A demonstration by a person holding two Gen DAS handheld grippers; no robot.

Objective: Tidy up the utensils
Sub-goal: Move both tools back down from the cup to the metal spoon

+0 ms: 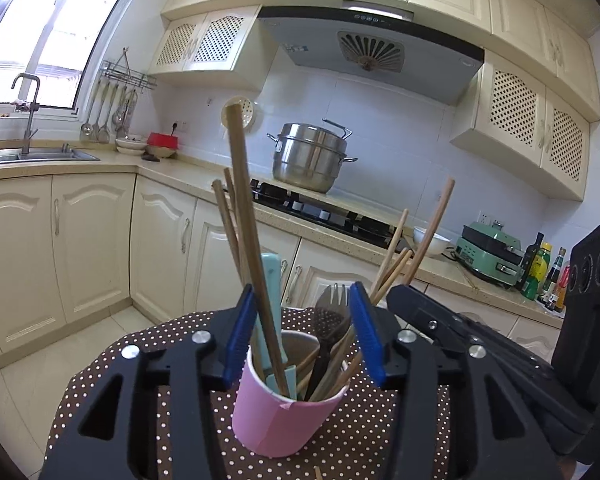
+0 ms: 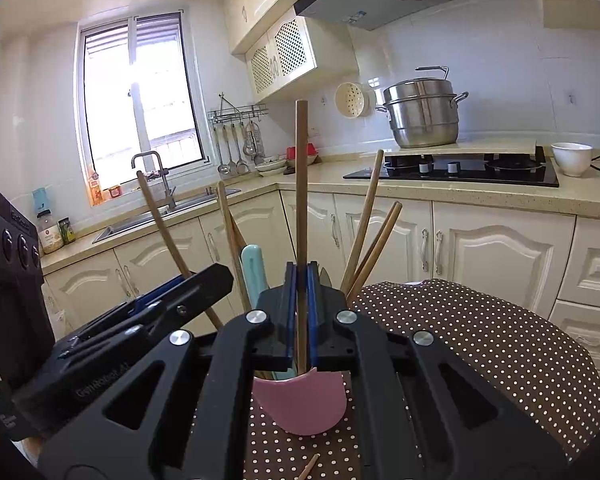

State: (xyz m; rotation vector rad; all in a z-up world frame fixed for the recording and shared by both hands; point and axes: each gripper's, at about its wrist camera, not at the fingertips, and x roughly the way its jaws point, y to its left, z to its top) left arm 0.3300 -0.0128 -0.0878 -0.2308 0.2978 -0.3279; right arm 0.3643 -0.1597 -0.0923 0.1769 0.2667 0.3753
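Observation:
A pink cup [image 1: 284, 412] stands on the brown dotted tablecloth [image 1: 100, 380]. It holds several wooden chopsticks, a teal handle [image 1: 272, 280] and a black fork [image 1: 332, 312]. My left gripper [image 1: 303, 336] is open, its blue pads on either side of the cup's mouth. One tall chopstick [image 1: 246, 220] stands in the cup, leaning by the left pad. In the right wrist view my right gripper [image 2: 300, 312] is shut on an upright chopstick [image 2: 301, 200], whose lower end is inside the pink cup [image 2: 304, 404]. The left gripper's body [image 2: 140, 320] sits close on the left.
A loose chopstick tip [image 2: 308, 466] lies on the cloth near me. Behind the table [image 2: 480, 340] run cream cabinets, a hob [image 2: 460, 170] and a steel pot [image 2: 422, 120]. A white bowl [image 2: 572, 158] stands near the hob, a sink [image 2: 160, 216] is under the window, and bottles [image 1: 540, 268] stand on the counter.

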